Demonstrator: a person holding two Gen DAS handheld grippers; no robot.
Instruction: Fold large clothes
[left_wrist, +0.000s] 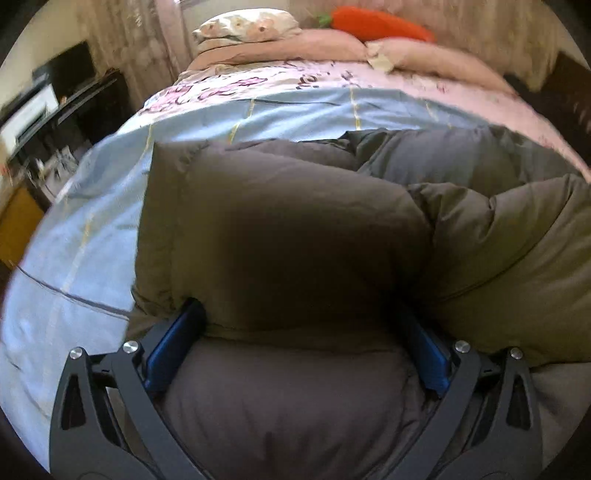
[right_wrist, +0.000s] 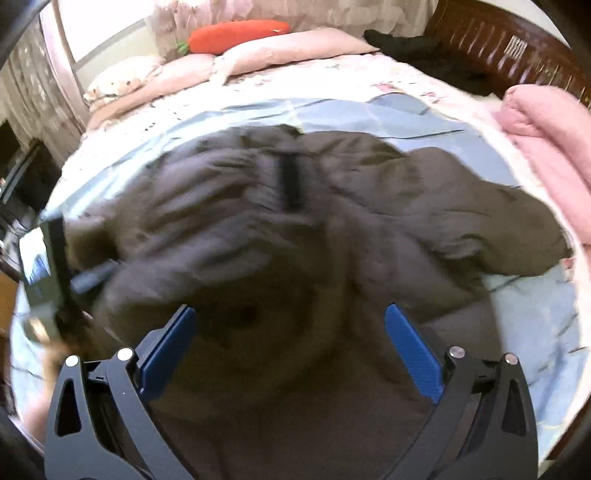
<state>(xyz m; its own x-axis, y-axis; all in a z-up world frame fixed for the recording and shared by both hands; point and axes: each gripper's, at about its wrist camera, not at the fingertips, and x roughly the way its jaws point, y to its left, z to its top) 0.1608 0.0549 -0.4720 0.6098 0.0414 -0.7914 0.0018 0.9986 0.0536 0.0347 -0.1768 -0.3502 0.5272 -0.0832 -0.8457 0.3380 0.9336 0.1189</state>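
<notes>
The left gripper (left_wrist: 295, 325) has its blue fingers (left_wrist: 173, 343) spread wide, and a thick puffed fold of the jacket (left_wrist: 288, 229) fills the whole gap between them. The cloth bulges over both fingertips and hides them; whether the fingers press into it cannot be told. The olive-brown jacket rises right in front of this gripper and runs on to the right in padded rolls.

The right gripper (right_wrist: 291, 317) also stands spread, its blue fingers (right_wrist: 413, 347) well apart with both tips showing, above the near part of the jacket (right_wrist: 258, 240). It grips nothing; whether it touches the cloth cannot be told. In this view, which is blurred, the jacket lies spread ahead of the tool, one sleeve reaching to the right. The left gripper (right_wrist: 48, 266) shows at the left edge, at the jacket's left side.

The jacket lies on a pale blue sheet (left_wrist: 92, 221), which covers the near part of the bed (left_wrist: 332, 77). At the far end are pillows (left_wrist: 243, 26) and an orange carrot plush (left_wrist: 380, 24). A pink blanket (right_wrist: 546, 147) lies rolled at the right side of the bed.
</notes>
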